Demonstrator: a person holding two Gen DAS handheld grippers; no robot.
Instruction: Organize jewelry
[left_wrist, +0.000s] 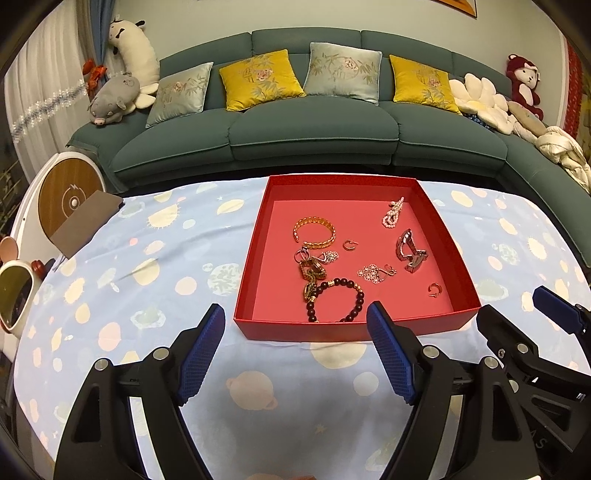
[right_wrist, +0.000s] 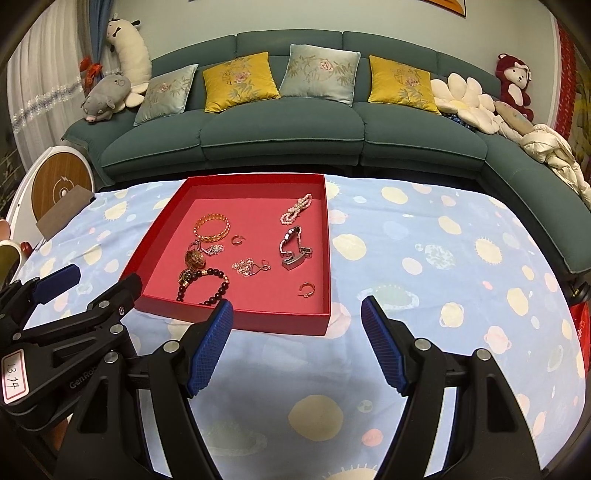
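Both tongs gape, nothing between them! The left tongs (left_wrist: 295, 325) hover over the near rim of the red box (left_wrist: 439, 221), ribbed blue pads (left_wrist: 201, 354) spread; the right tongs (right_wrist: 297, 321) hang just off its near right corner. The shallow cardboard box sits on the planet-print cloth (left_wrist: 155, 280) covering the worktop. Inside: a gold bangle (left_wrist: 314, 233), a dark beaded bracelet (left_wrist: 336, 301) nearest, pearl strand (left_wrist: 392, 213) running toward the far wall, a metal watch (left_wrist: 409, 253), flower earrings (left_wrist: 371, 274), two small hoops (left_wrist: 434, 290).
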